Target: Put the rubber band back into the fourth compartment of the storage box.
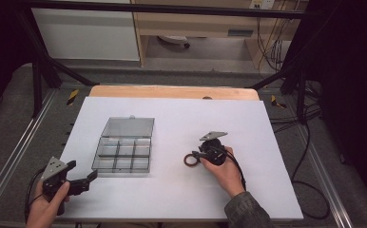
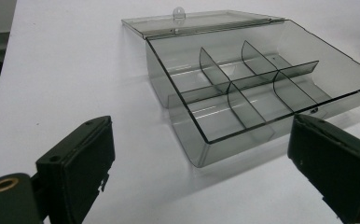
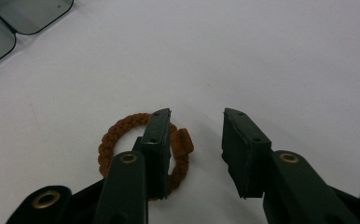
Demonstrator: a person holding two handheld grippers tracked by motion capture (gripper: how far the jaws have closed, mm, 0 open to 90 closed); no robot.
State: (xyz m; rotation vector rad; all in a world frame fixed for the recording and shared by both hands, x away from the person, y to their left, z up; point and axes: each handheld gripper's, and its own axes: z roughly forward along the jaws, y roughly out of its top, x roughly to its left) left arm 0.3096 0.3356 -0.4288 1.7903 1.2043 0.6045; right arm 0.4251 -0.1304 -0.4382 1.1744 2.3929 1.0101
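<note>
In the high view, the person is working at a white table (image 1: 181,199). The left gripper (image 1: 90,177) is hovering just off the near left corner of a clear compartment box (image 1: 123,153), whose lid is lying open behind it. The right gripper (image 1: 197,155) is reaching down at a brown braided ring (image 1: 190,160) lying flat on the table, well to the right of the box.

In the left gripper view, the jaws are standing wide apart, holding nothing, and the box (image 2: 243,93) is sitting ahead with all its compartments empty.

In the right gripper view, the jaws are partly open and straddling the ring's (image 3: 117,135) right side (one jaw over the loop's middle, the other outside), near its small tab (image 3: 182,142).

Judging from this, the box is already open, but the ring is not yet gripped; closing on it, lifting it and placing it in a compartment all seem to remain.
</note>
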